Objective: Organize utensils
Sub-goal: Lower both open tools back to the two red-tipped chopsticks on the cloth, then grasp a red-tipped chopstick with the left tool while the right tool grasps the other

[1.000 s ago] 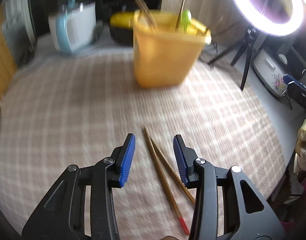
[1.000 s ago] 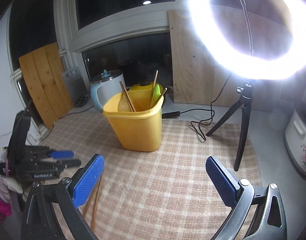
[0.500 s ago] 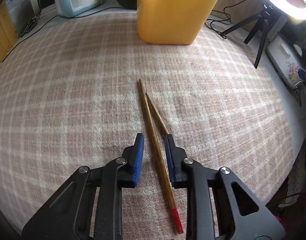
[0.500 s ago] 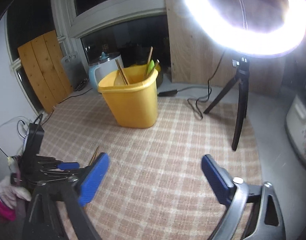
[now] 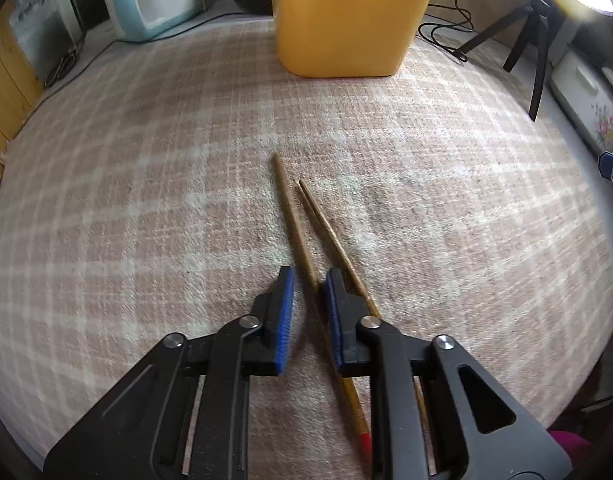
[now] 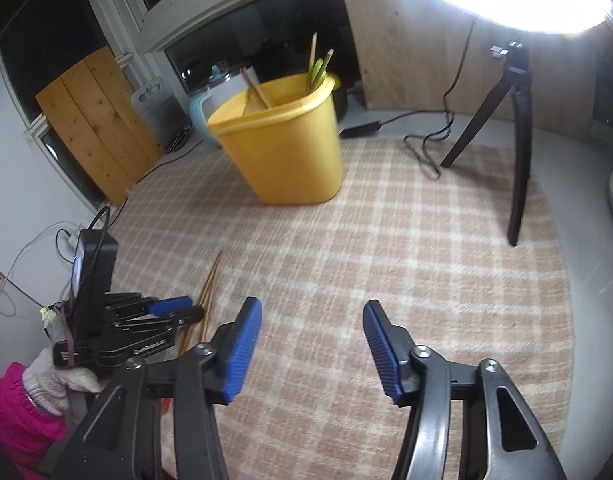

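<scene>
Lowered since a second ago: left gripper (image 5: 308,280) closing around one brown wooden chopstick (image 5: 292,216) near-centre on checked cloth (image 5: 146,200), not yet pinched. Right gripper (image 6: 312,322) narrowing, empty. Yellow plastic bin (image 6: 282,148) far behind, destination likely.

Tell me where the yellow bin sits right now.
The yellow bin stands upright at the far edge of the checked cloth, beyond the loose chopsticks, with the ring-light tripod to its right.
</scene>
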